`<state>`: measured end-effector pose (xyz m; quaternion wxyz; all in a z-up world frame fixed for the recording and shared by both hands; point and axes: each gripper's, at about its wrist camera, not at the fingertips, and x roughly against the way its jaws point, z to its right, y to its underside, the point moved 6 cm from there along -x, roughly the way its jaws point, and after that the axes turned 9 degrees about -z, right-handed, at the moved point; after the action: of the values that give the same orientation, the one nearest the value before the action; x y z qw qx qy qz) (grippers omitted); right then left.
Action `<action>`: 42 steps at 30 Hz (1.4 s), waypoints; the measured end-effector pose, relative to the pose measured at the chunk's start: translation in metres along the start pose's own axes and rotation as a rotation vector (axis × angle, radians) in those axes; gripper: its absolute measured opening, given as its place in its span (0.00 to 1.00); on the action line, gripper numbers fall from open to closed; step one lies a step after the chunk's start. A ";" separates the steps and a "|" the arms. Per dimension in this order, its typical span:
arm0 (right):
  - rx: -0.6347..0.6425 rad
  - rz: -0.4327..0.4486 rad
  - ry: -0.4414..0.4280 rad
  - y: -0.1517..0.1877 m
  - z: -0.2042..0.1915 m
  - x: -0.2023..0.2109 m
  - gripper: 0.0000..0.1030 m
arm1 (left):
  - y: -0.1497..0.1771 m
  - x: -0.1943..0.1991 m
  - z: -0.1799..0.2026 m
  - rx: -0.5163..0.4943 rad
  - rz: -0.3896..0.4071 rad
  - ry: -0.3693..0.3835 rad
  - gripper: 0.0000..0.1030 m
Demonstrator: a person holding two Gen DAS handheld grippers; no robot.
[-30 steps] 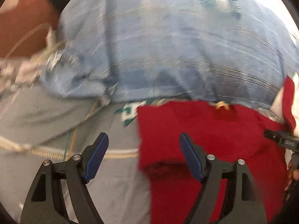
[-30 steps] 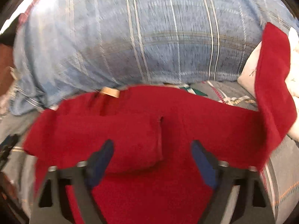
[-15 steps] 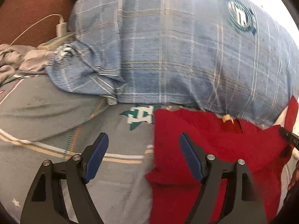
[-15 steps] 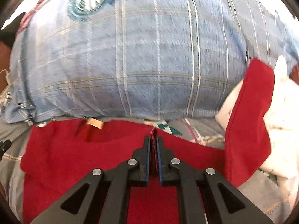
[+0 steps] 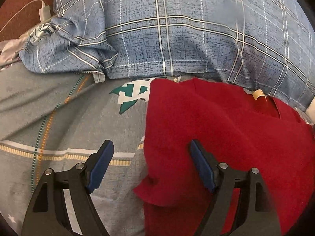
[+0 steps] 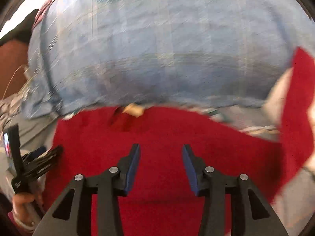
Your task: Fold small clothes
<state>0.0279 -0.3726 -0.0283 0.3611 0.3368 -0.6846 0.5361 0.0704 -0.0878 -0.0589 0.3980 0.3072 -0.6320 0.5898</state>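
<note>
Grey bedsheet (image 5: 59, 106) (motif unreadable): both grippers, left gripper (image 5: 150, 157), right gripper (image 6: 160, 157), gape over red garment (image 5: 226, 133).

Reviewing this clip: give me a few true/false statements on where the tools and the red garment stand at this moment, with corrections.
1. The left tool is open, with nothing between its fingers. True.
2. The right tool is clamped on the red garment. False: its fingers are apart above the red cloth.
3. The red garment lies on the grey patterned sheet, in front of the blue plaid pillow. True.
4. The pale neck label sits at the garment's edge nearest the tools. False: it is at the far edge, by the pillow.
5. A white charger lies on the red garment. False: it sits far left, beside the pillow.
</note>
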 end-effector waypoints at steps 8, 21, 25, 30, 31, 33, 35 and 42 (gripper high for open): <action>0.060 -0.029 0.096 0.002 -0.012 -0.026 0.46 | -0.003 0.007 -0.021 0.110 -0.002 0.094 0.85; 0.264 -0.085 -0.123 0.018 -0.145 -0.063 0.43 | -0.038 -0.041 -0.033 0.088 -0.081 -0.032 0.86; 0.329 -0.072 -0.054 0.029 -0.157 -0.054 0.44 | -0.033 -0.035 -0.040 0.105 -0.076 0.001 0.85; 0.370 -0.038 -0.103 0.040 -0.174 -0.034 0.44 | -0.021 -0.011 -0.045 0.105 -0.037 0.027 0.85; 0.377 -0.048 -0.096 0.043 -0.176 -0.038 0.44 | -0.018 -0.006 -0.045 0.104 -0.028 0.029 0.85; 0.369 -0.089 -0.069 0.050 -0.174 -0.051 0.44 | -0.013 0.003 -0.046 0.094 -0.014 0.021 0.85; 0.352 -0.082 -0.077 0.050 -0.172 -0.044 0.44 | -0.002 0.016 -0.052 0.085 -0.003 0.015 0.85; 0.287 -0.025 -0.069 0.043 -0.149 -0.012 0.48 | 0.011 0.046 -0.043 0.060 0.025 0.008 0.85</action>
<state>0.0174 -0.2179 -0.0357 0.2920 0.4116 -0.6088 0.6121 0.0443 -0.0399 -0.0252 0.3838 0.3085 -0.6163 0.6146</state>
